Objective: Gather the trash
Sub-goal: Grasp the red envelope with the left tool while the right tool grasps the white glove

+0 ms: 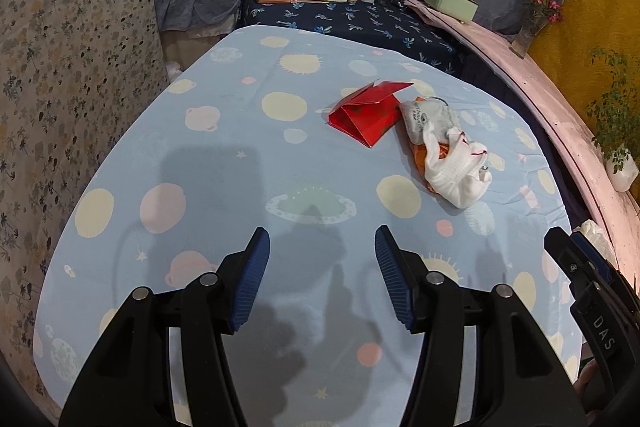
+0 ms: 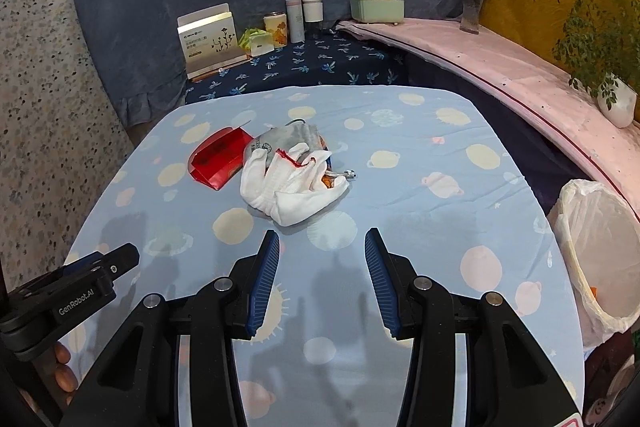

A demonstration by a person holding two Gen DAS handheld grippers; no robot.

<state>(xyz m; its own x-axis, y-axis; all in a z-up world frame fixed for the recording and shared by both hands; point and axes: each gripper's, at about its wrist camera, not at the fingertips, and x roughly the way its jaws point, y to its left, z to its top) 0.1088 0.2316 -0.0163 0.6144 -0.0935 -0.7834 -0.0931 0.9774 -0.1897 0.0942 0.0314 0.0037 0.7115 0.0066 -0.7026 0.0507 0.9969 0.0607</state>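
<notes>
— Where's the trash?

— Mid-table: a red carton lying flat, its long axis slanting toward the far-left corner, touching a white glove heaped over a grey wrapper.

— Grippers?

— My left gripper and right gripper both gape, released, nothing between them. Only the right view shows the lined bin.

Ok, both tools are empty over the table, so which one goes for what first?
Probably ease the right tool forward onto the crumpled white cloth glove. Its jaws stand open and empty, the glove lies nearest, just ahead and slightly left, and the white-lined bin sits at the table's right edge. The left tool, also open, lines up better with the flattened red paper box.
</notes>
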